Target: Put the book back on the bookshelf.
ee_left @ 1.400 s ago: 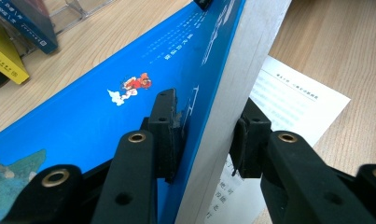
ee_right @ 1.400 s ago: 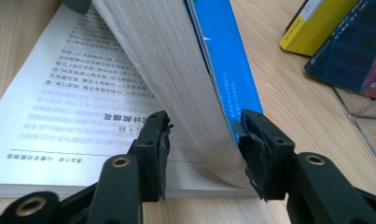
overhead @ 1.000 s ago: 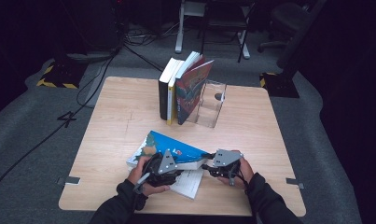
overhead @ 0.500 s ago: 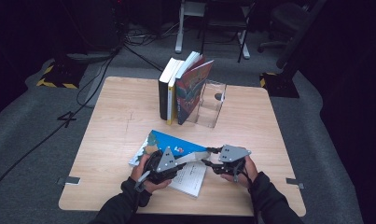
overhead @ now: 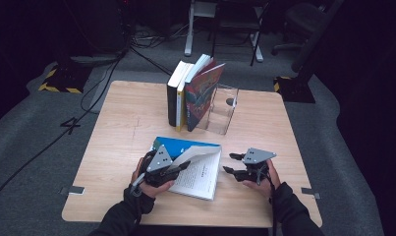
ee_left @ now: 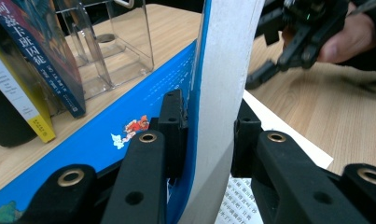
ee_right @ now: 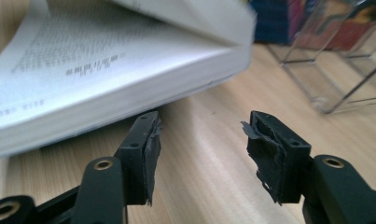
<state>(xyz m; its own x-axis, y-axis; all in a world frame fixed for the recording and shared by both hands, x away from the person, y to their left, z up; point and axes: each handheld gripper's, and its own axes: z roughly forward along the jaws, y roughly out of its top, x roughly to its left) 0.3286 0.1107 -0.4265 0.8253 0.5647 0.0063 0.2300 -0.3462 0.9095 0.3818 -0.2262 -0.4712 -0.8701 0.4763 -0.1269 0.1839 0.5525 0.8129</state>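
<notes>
A blue-covered book lies open on the wooden table near its front edge, printed pages facing up. My left gripper is shut on the lifted cover with a wad of pages, which stands curved between its jaws. In the left gripper view, that gripper clamps the blue cover and white pages from both sides. My right gripper stands open just right of the book, nothing between its fingers. In the right gripper view, the right gripper is low over the table beside the book's page edge.
At the back of the table, a row of upright books leans against a clear acrylic stand. The stand is beyond the open book. Bare wood lies to the left and far right. Dark floor and cables surround the table.
The right gripper has drawn a little to the right, away from the book. The left gripper still holds the cover and pages, now lifted and curled further over.
</notes>
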